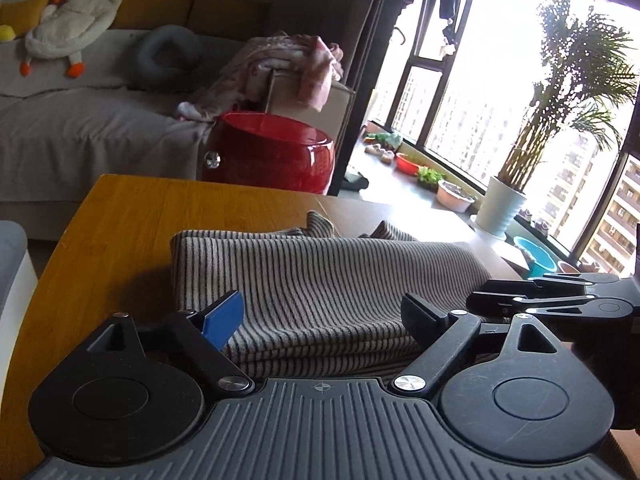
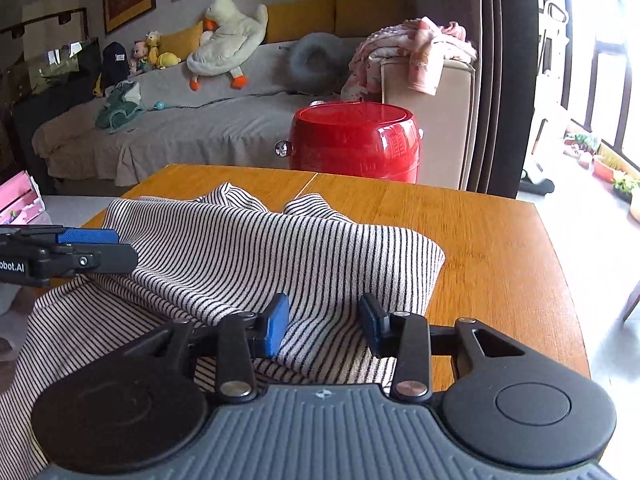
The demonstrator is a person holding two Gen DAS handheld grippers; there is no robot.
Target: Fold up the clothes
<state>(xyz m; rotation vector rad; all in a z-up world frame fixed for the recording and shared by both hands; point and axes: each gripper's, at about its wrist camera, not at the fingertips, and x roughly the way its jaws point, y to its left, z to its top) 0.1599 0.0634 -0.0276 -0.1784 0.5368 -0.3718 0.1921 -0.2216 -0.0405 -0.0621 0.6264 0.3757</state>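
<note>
A black-and-white striped garment (image 1: 320, 276) lies folded in layers on the wooden table (image 1: 120, 220). My left gripper (image 1: 322, 320) is open wide at its near edge, one finger on each side of the folded stack, holding nothing. In the right wrist view the same garment (image 2: 280, 248) spreads over the table (image 2: 500, 260), its upper layer draped and rumpled. My right gripper (image 2: 324, 324) is open low over the cloth, which lies between and under its blue pads. The left gripper (image 2: 126, 248) shows side-on at the left; the right gripper (image 1: 478, 296) shows at the right of the left wrist view.
A red drum-shaped stool (image 2: 356, 140) stands past the table's far edge. Behind it is a grey-covered sofa (image 2: 200, 124) with a plush duck (image 2: 228, 36) and a pink blanket (image 2: 416, 48). A potted palm (image 1: 500, 208) and bowls sit by the window.
</note>
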